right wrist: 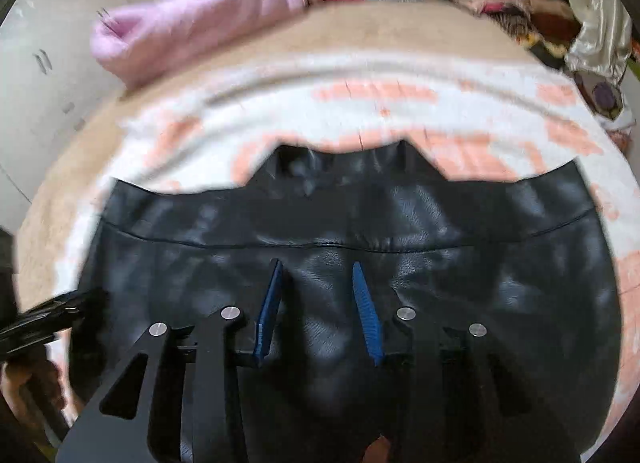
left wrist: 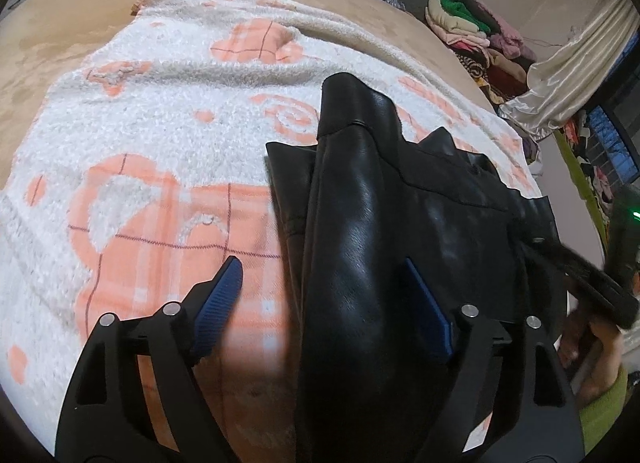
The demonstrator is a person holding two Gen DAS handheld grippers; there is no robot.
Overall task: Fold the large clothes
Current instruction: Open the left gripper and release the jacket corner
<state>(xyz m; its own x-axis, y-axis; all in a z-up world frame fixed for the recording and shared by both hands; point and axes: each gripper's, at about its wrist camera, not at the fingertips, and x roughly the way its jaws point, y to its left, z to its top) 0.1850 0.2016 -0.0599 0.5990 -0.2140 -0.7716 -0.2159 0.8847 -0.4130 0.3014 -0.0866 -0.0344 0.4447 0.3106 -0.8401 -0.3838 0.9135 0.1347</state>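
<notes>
One black leather jacket [right wrist: 344,231] — glossy, creased

white-and-peach towel blanket [left wrist: 168,131] spread on tan bed [left wrist: 52,35] | pink bundle [right wrist: 192,19] at far edge | heaped clothes [left wrist: 476,27] far right | cream curtain [left wrist: 576,75]

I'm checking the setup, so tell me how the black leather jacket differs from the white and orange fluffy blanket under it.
The black leather jacket is smooth and shiny; the white and orange fluffy blanket is nubbly and matte. The jacket is plain black, while the blanket carries orange patterns. The jacket covers only part of the blanket, which spreads much wider. The jacket has a sleeve folded over it; the blanket lies spread out. Both rest on the tan bed.
</notes>
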